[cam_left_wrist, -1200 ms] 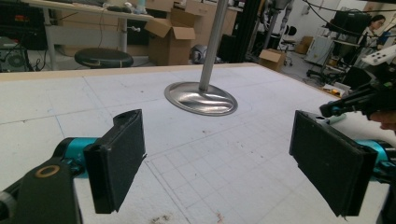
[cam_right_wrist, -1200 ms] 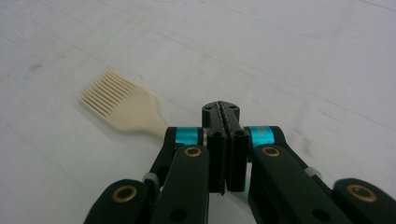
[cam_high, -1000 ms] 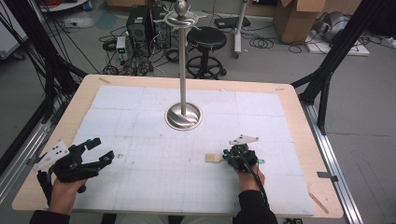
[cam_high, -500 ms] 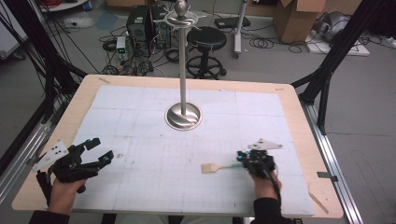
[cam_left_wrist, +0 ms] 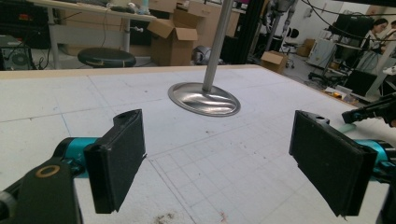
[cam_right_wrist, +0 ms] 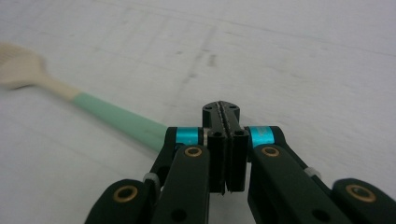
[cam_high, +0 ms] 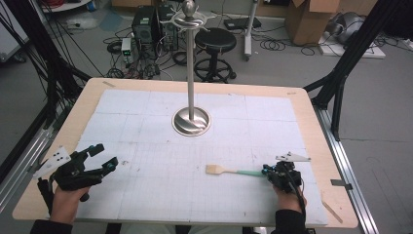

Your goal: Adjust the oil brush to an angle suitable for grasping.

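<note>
White mat [cam_high: 146, 122], right fingers [cam_right_wrist: 239, 140] closed — spatula [cam_right_wrist: 112, 116] beside

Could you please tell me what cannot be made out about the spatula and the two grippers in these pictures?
- Spatula: in the right gripper view, the end of its green handle is hidden behind the shut right gripper; a grip cannot be confirmed.
- Spatula blade: right gripper view, blurred and cut by the left edge.
- Contact between handle and jaws: high view, too small.
- Left gripper: its body is cut off by the bottom edge of the left gripper view.
</note>
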A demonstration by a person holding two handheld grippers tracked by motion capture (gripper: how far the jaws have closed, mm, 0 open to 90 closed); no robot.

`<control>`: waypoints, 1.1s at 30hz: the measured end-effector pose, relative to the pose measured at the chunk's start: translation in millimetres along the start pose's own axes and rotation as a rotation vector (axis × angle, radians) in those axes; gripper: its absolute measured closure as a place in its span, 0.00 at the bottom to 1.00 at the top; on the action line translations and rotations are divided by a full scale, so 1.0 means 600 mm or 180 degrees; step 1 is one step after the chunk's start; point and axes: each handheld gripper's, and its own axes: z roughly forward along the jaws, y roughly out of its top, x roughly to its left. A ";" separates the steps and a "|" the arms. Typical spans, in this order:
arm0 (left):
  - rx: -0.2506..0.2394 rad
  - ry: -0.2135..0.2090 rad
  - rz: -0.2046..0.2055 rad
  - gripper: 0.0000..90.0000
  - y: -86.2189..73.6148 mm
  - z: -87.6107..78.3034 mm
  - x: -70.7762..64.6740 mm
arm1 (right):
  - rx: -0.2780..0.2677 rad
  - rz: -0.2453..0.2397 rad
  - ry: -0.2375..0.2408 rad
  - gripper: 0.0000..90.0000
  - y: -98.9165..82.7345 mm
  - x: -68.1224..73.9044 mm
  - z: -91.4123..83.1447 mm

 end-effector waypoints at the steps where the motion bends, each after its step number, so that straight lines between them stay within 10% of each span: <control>1: 0.0000 0.0000 0.0000 0.21 0.000 0.000 0.000 | 0.0000 0.0000 0.0000 1.00 0.000 0.000 0.000; 5: 0.0002 -0.0004 0.0011 0.21 0.000 0.000 -0.001 | -0.0047 -0.0203 -0.0210 1.00 0.012 0.021 -0.007; 10: 0.0007 0.0005 -0.0006 0.21 0.000 -0.002 0.002 | 0.0080 0.0037 -0.0381 1.00 -0.013 -0.011 -0.035; 33: 0.0011 -0.0002 -0.0006 0.21 -0.001 -0.001 0.001 | 0.0163 -0.0016 -0.0191 0.99 0.013 0.015 0.010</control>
